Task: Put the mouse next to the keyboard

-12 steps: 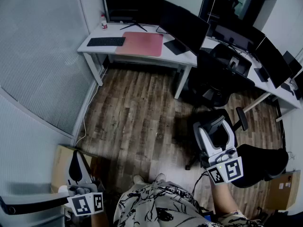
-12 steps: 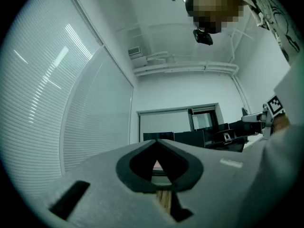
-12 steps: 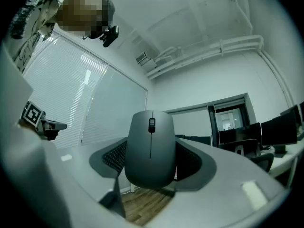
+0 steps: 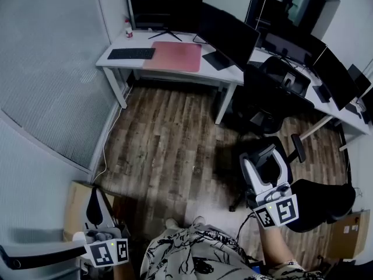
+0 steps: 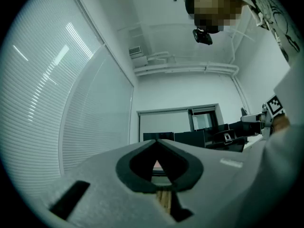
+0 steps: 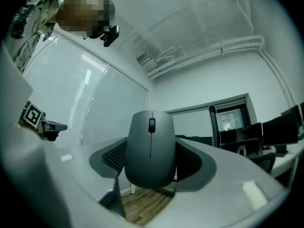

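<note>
The grey mouse (image 6: 150, 146) sits between the jaws of my right gripper (image 6: 152, 151), wheel side facing the camera, with the pads pressed on both of its sides. In the head view the right gripper (image 4: 265, 156) hangs low at the right, above the wooden floor and far from the desk. The black keyboard (image 4: 131, 53) lies at the left end of the white desk (image 4: 116, 63), beside a pink desk mat (image 4: 173, 56). My left gripper (image 4: 93, 206) is at the bottom left, its jaws shut with nothing in them (image 5: 156, 144).
Two dark monitors (image 4: 163, 9) (image 4: 230, 32) stand on the desk. Black office chairs (image 4: 274, 95) stand between me and a second desk (image 4: 326, 107) at the right. A blind-covered glass wall (image 4: 46, 69) runs along the left, with a cardboard box (image 4: 74, 206) at its foot.
The view and both grippers have shifted only a trifle. The right gripper's hold on the mouse is unchanged.
</note>
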